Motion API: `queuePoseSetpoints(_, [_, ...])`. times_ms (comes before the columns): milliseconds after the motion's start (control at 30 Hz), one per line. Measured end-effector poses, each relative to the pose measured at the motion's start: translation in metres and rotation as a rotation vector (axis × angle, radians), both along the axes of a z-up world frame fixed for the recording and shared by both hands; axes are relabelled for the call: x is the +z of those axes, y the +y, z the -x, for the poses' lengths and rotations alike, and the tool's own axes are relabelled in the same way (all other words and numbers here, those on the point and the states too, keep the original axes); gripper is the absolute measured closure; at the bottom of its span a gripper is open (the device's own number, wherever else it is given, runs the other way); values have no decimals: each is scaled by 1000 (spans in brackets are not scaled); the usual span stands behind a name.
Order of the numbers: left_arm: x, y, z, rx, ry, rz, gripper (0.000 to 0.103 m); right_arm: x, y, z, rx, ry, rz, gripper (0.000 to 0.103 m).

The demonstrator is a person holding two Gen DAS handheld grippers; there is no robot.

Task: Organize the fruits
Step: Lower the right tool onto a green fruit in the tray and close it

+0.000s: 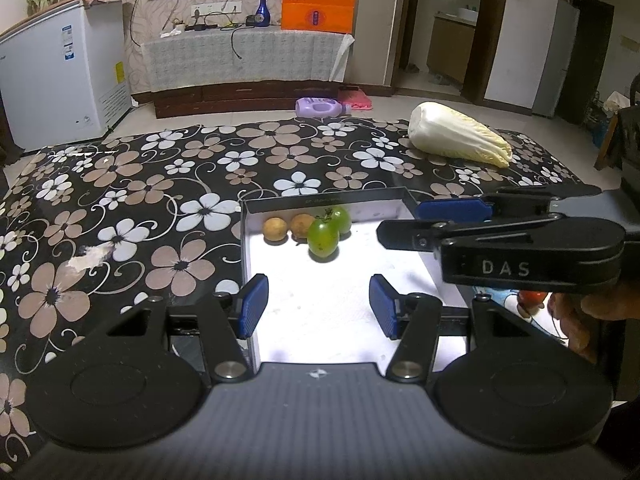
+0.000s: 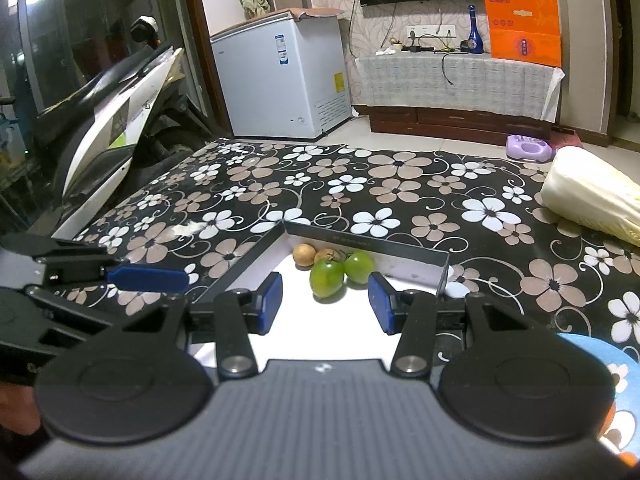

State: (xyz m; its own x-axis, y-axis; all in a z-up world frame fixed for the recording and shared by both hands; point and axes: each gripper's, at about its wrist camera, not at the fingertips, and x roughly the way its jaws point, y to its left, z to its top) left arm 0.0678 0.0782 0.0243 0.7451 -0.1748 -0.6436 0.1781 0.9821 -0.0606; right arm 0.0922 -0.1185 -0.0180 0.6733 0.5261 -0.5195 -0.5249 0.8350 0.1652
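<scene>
Four fruits, two green tomatoes [image 1: 329, 229] and two brown longans [image 1: 275, 229], lay in the far left corner of the white box [image 1: 404, 200]. We held our left gripper [image 1: 318, 305] and right gripper [image 2: 325, 302] spread and empty above it.

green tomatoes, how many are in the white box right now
2. One green tomato sits nearer the middle of the white box; the other is just behind it by the far wall, beside two brown fruits. None seems hidden.
</scene>
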Motion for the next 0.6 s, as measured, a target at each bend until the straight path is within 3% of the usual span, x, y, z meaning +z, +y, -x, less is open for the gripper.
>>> queuePoseSetpoints(600, [-6,17,1,11,23,11,41,-13,14,-9,-6,11,85,54])
